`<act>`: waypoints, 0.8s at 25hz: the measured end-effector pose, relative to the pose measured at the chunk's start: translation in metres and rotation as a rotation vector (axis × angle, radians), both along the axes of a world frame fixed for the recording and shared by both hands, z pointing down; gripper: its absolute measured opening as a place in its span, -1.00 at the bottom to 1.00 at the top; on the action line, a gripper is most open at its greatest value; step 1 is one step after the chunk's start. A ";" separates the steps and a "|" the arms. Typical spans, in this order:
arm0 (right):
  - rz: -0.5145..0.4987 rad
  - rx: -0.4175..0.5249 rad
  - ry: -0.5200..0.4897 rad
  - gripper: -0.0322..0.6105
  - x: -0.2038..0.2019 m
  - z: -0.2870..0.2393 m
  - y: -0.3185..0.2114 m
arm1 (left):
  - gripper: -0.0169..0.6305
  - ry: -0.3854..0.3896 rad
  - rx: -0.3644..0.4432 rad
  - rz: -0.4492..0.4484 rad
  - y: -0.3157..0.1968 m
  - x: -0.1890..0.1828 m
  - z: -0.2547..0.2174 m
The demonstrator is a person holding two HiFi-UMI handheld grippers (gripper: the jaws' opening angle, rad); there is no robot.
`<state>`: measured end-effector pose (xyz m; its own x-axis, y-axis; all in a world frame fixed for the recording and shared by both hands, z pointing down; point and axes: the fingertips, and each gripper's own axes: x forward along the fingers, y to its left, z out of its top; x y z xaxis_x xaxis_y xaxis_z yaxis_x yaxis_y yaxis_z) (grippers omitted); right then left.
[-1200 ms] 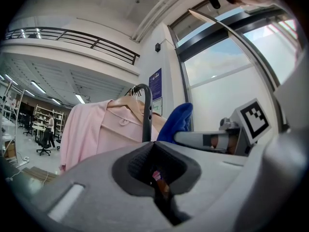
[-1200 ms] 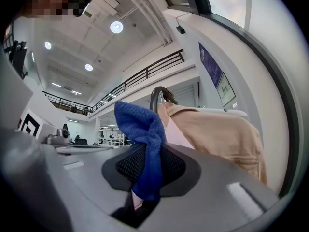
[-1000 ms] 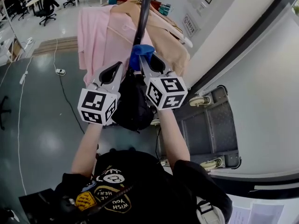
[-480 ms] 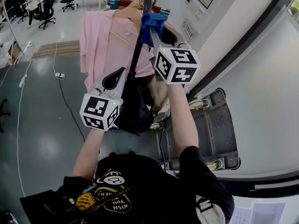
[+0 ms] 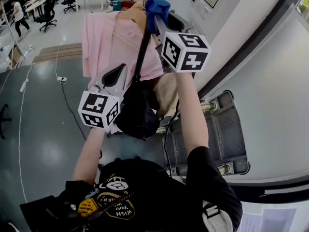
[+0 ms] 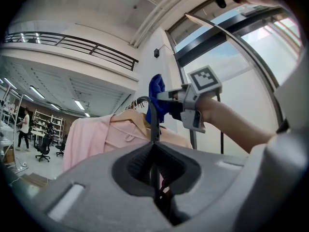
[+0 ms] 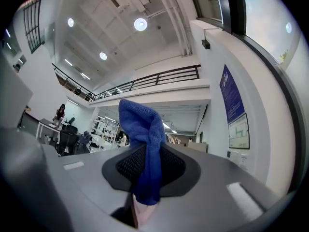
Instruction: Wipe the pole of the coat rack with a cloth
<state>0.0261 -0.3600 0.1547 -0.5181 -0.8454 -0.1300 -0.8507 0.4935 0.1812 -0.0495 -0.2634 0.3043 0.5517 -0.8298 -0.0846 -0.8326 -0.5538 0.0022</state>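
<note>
Head view looks steeply down on us holding both grippers up at the clothes. Our left gripper [image 5: 128, 72] is the lower one, and its jaws are closed on the dark pole [image 5: 142, 47], just above a black bag [image 5: 137, 112] hanging against the pole. In the left gripper view, the pole [image 6: 154, 124] rises straight out of the seam where the jaws of the left gripper [image 6: 154, 148] meet.

Our right gripper [image 5: 161, 19] is higher, near the top of the pole, and it pinches a blue cloth [image 5: 156, 7]. In the right gripper view, the cloth [image 7: 143, 129] stands bunched up between the closed jaws, with a short tail hanging below them.

From the left gripper view, the cloth [image 6: 157, 93] lies right at the upper pole, beside the right gripper [image 6: 164, 100]. We cannot tell whether it presses on the metal.

A pink shirt [image 5: 104, 37] hangs left of the pole and a beige garment [image 5: 168, 88] hangs to its right. A grey platform cart [image 5: 219, 129] stands on the floor to the right, against the wall.
</note>
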 end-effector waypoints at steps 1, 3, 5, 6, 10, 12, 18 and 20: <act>-0.011 -0.004 -0.020 -0.67 0.001 0.009 0.007 | -0.95 0.001 0.000 -0.003 -0.001 -0.002 -0.001; -0.041 -0.025 -0.063 -0.67 0.001 0.032 0.018 | -0.95 0.004 0.001 -0.008 -0.003 -0.004 -0.001; -0.065 -0.052 -0.094 -0.67 -0.001 0.059 0.025 | -0.94 0.009 0.001 -0.008 -0.005 -0.004 -0.002; -0.071 -0.067 -0.099 -0.67 -0.001 0.074 0.028 | -0.94 0.010 0.001 -0.006 -0.007 -0.003 -0.002; -0.064 -0.132 -0.078 -0.67 -0.005 0.139 0.031 | -0.95 0.015 -0.005 -0.006 -0.012 -0.002 0.003; -0.064 -0.164 -0.075 -0.67 -0.006 0.167 0.032 | -0.95 0.014 -0.011 -0.010 -0.012 -0.003 0.006; -0.041 -0.149 0.017 -0.66 -0.006 0.165 0.032 | -0.94 0.021 -0.007 -0.022 -0.009 -0.007 0.003; -0.060 -0.124 0.011 -0.66 -0.004 0.135 0.028 | -0.94 0.027 0.000 -0.026 -0.007 -0.008 0.000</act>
